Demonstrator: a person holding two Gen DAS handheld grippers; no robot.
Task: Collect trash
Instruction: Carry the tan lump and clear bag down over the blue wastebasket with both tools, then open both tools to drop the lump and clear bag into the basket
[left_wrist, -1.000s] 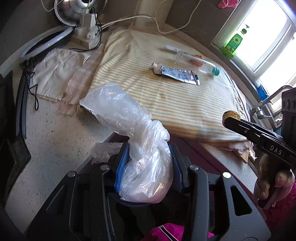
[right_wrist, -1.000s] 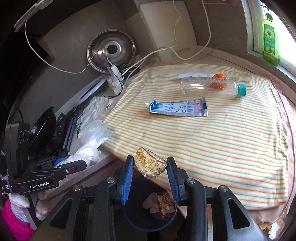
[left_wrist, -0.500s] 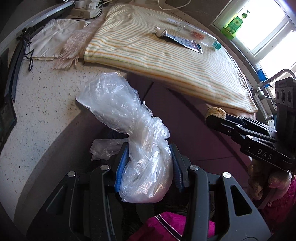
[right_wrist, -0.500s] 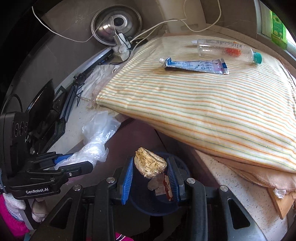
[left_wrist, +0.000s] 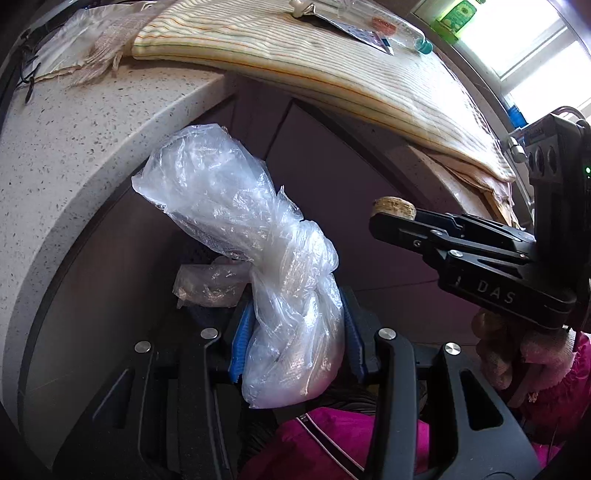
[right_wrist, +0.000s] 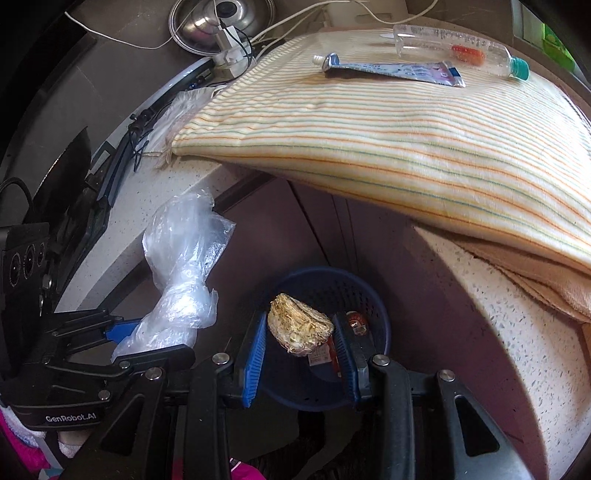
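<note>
Below, the blue basket (right_wrist: 373, 295) rim stands just beside the counter edge (right_wrist: 480, 266).

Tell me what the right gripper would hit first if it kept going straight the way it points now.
Most likely the blue mesh bin below: the right gripper, shut on the brownish scrap, aims into its mouth, where a wrapper lies. Depth is unclear.

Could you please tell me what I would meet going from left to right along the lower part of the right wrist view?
Left gripper → clear plastic bag it grips → crumpled brownish scrap in the right gripper → blue trash basket rim → speckled countertop.
</note>
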